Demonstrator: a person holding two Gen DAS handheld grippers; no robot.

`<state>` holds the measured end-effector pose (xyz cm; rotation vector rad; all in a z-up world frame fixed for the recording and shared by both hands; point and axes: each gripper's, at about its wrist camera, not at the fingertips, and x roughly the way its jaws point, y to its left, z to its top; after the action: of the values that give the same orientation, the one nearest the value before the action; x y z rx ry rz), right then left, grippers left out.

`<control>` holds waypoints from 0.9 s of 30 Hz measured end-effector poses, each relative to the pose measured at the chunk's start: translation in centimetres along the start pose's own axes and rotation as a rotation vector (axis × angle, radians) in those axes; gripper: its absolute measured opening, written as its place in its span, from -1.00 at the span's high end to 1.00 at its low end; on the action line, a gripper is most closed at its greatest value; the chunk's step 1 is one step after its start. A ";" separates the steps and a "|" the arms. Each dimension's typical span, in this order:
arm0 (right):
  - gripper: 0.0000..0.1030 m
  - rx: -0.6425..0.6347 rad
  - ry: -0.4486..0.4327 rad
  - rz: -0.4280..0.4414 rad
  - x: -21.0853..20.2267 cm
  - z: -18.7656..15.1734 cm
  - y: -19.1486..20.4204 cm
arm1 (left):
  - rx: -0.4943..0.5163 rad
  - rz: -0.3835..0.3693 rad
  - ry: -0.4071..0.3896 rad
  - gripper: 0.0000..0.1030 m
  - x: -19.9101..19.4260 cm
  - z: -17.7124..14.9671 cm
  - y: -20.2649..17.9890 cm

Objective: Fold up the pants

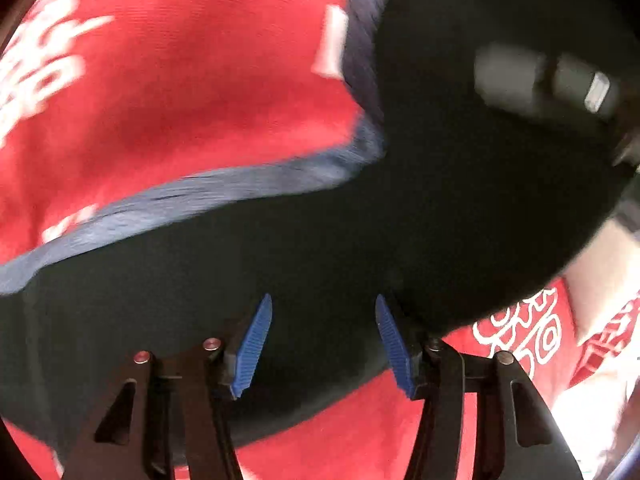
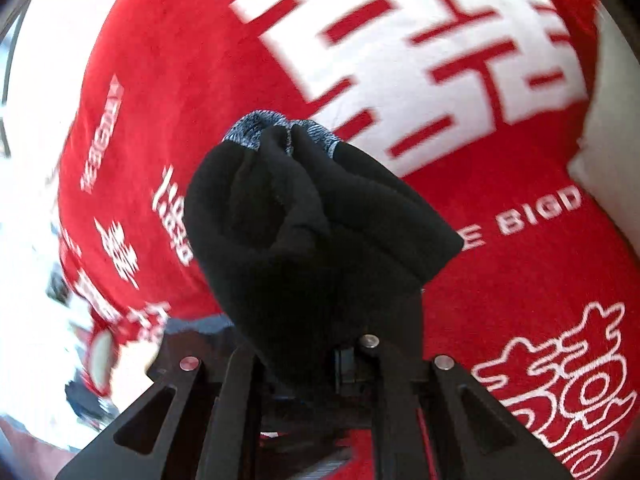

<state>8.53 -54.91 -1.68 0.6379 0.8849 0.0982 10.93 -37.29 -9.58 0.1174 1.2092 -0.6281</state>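
The pants are black with a grey-blue ribbed band. In the left wrist view the pants (image 1: 400,208) spread flat over a red cloth, the band (image 1: 224,192) running along their far edge. My left gripper (image 1: 324,344) is open just above the black fabric, its blue pads (image 1: 252,348) apart and empty. In the right wrist view my right gripper (image 2: 308,344) is shut on a bunched fold of the pants (image 2: 304,232), which hangs forward and hides the fingertips. The grey band (image 2: 276,128) shows at the far end of that bunch.
A red cloth with white lettering (image 2: 480,260) covers the surface under the pants in both views (image 1: 180,80). The other gripper's dark body (image 1: 548,80) shows blurred at upper right in the left wrist view. White surface (image 2: 612,184) lies beyond the cloth's edge.
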 end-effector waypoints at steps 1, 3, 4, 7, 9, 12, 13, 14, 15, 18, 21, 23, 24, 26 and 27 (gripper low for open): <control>0.77 -0.033 0.008 -0.028 0.5 -0.3 1.4 | -0.007 0.020 -0.011 -0.11 -1.2 -0.2 1.4; 0.77 -0.118 0.033 -0.100 2.1 -1.2 4.4 | -0.035 0.074 -0.019 -0.11 -3.4 -0.9 5.0; 0.77 -0.166 0.048 -0.146 3.2 -1.8 5.9 | -0.066 0.094 -0.007 -0.11 -4.4 -1.4 7.6; 0.76 -0.333 0.097 -0.300 7.2 -5.4 10.7 | -0.139 0.162 0.031 -0.11 -5.2 -2.5 13.4; 0.73 -0.421 0.130 -0.400 10.8 -8.4 13.2 | -0.194 0.196 0.056 -0.11 -5.4 -3.5 17.1; 0.59 -0.522 0.160 -0.532 15.2 -12.6 15.1 | -0.250 0.223 0.074 -0.12 -5.6 -4.6 21.1; 0.55 -0.592 0.154 -0.607 16.7 -14.2 15.9 | -0.264 0.222 0.083 -0.12 -5.6 -4.9 22.2; 0.44 -0.645 0.143 -0.662 17.4 -15.2 16.4 | -0.269 0.222 0.087 -0.12 -5.6 -5.0 22.7; 0.35 -0.702 0.118 -0.717 17.9 -16.2 17.1 | -0.270 0.223 0.089 -0.12 -5.7 -5.1 23.3; -0.07 -0.764 0.094 -0.714 17.2 -17.4 18.6 | -0.261 0.216 0.082 -0.47 -6.3 -4.9 24.2; -0.22 -0.759 0.128 -0.595 15.0 -17.8 19.4 | -0.252 0.166 0.043 -0.57 -7.9 -4.3 23.5; -0.24 -0.704 0.138 -0.521 12.5 -17.8 19.6 | -0.236 0.110 0.040 -0.57 -8.4 -3.1 22.0; -0.30 -0.637 0.145 -0.485 11.4 -17.1 19.2 | -0.226 0.075 0.042 -0.57 -8.5 -2.5 21.2; -0.35 -0.500 0.151 -0.456 10.0 -15.7 17.8 | -0.182 -0.005 0.057 -0.57 -8.4 -1.6 18.8; -0.35 -0.430 0.155 -0.450 9.0 -14.9 16.7 | -0.161 -0.040 0.066 -0.57 -8.1 -1.1 17.5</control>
<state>6.16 -31.19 -5.46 0.0223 1.0972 -0.0684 17.25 -19.27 -6.91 -0.0220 1.3236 -0.5632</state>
